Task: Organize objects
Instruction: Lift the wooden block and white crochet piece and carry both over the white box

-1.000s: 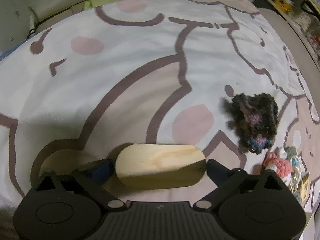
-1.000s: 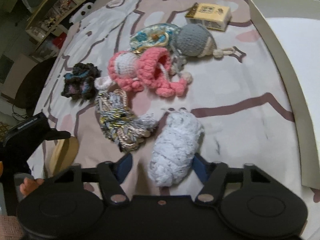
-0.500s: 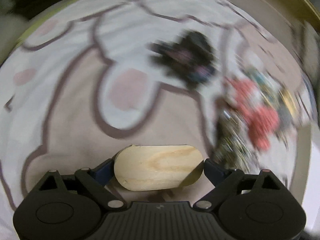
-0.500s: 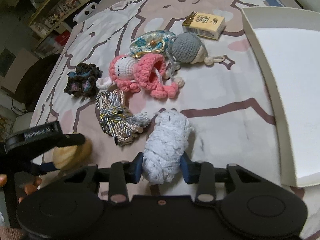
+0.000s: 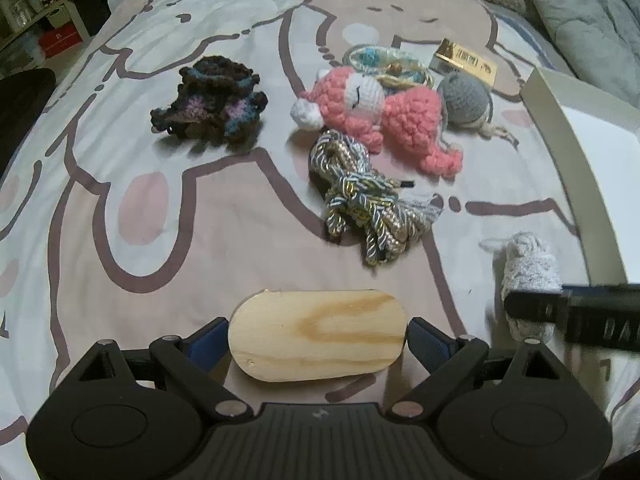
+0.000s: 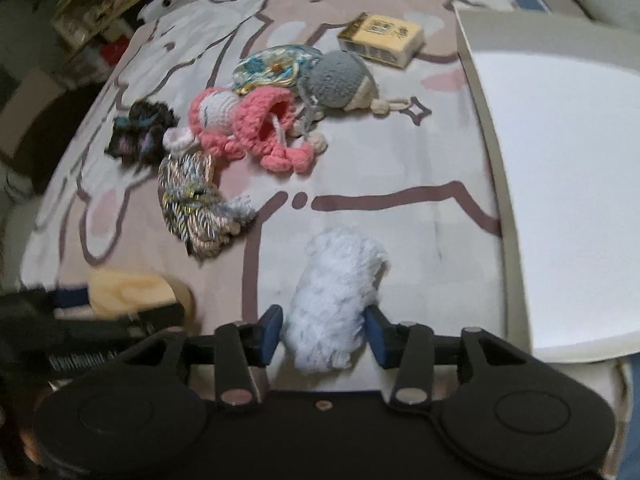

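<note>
My left gripper (image 5: 318,346) is shut on an oval wooden piece (image 5: 318,340), held above the bedspread. My right gripper (image 6: 324,334) is shut on a fluffy white yarn piece (image 6: 332,300), lifted a little; it also shows in the left wrist view (image 5: 528,268). On the bed lie a braided gold-and-grey cord (image 5: 360,196), a pink crochet toy (image 5: 380,112), a grey crochet toy (image 5: 466,98), a dark crochet piece (image 5: 210,100), a patterned pouch (image 6: 272,68) and a yellow box (image 6: 380,38). The wooden piece shows at the left of the right wrist view (image 6: 128,288).
A shallow white box (image 6: 560,184) lies at the right, its near wall (image 5: 576,168) next to the yarn piece. The bedspread (image 5: 200,208) has a brown-outlined cartoon print. Shelves (image 6: 100,8) and dark furniture stand beyond the far left edge of the bed.
My left gripper has swung right with the wooden piece, so the pile of objects came into view. My right gripper closed on the white yarn piece and lifted it toward the white box.
</note>
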Tool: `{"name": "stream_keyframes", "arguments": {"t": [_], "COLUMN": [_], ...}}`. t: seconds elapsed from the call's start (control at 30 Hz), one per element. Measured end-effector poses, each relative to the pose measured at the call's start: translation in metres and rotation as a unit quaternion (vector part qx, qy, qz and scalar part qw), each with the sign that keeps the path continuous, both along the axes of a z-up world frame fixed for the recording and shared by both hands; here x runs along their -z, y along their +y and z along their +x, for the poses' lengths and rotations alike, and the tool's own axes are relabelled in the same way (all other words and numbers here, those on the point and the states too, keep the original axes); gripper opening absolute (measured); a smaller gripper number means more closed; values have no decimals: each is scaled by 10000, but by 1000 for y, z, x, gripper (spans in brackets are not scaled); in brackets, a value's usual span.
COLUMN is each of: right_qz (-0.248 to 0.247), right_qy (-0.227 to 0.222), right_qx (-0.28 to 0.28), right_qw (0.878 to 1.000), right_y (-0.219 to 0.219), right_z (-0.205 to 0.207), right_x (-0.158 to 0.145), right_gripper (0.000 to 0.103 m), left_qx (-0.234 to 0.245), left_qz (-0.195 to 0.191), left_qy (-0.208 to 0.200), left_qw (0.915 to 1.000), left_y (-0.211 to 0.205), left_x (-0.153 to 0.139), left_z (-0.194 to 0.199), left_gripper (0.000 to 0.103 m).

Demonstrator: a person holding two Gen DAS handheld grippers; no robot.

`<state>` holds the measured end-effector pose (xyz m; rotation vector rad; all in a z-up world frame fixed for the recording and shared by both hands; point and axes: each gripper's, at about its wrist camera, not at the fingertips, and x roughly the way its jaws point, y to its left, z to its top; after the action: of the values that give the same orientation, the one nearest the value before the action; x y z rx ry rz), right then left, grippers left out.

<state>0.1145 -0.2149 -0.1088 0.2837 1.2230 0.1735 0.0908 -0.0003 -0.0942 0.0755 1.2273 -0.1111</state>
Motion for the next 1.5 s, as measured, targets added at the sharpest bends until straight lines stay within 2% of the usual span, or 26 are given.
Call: {"name": "stream_keyframes", "arguments": {"t": [0.13,0.2,0.37,0.57,0.77,1.03,1.13,1.23,1.5], "right_qz": [105,127,-13,-22,-49,-72,-84,-106,-143], "right_qy": [241,303,218,204,195,193,188,181,156], "right_qx": [145,83,-117,-136,-143,-152,-160,-171,-201], "right_qw": [9995,9994,9997,9997,9997,9997,9997,9996,9996], "right_y": [-3,-1,6,6,7,7,7,8,8], "right_z": [6,5,3,3,2,2,3,3,3], "right_x": [10,12,9,8,8,8,8,9,8], "right_gripper": [50,46,40,38,38,38,39,39,38], "left_qx": [35,22,36,151,35,-271,-648,-881,-812], "left_qz": [77,88,99,139,232,-127,-345,-405,-360], "left_qy": [57,71,87,202,278,378,545,533,434], "left_qw": [9999,9999,9999,9996,9993,9988,9958,9939,9951], "left_y": [-2,-2,-3,-5,-3,3,11,15,11], "left_x": [6,7,7,10,17,17,21,21,16], "left_z": [1,0,0,0,3,6,8,9,5], "left_gripper": [95,95,95,95,95,97,97,97,93]}}
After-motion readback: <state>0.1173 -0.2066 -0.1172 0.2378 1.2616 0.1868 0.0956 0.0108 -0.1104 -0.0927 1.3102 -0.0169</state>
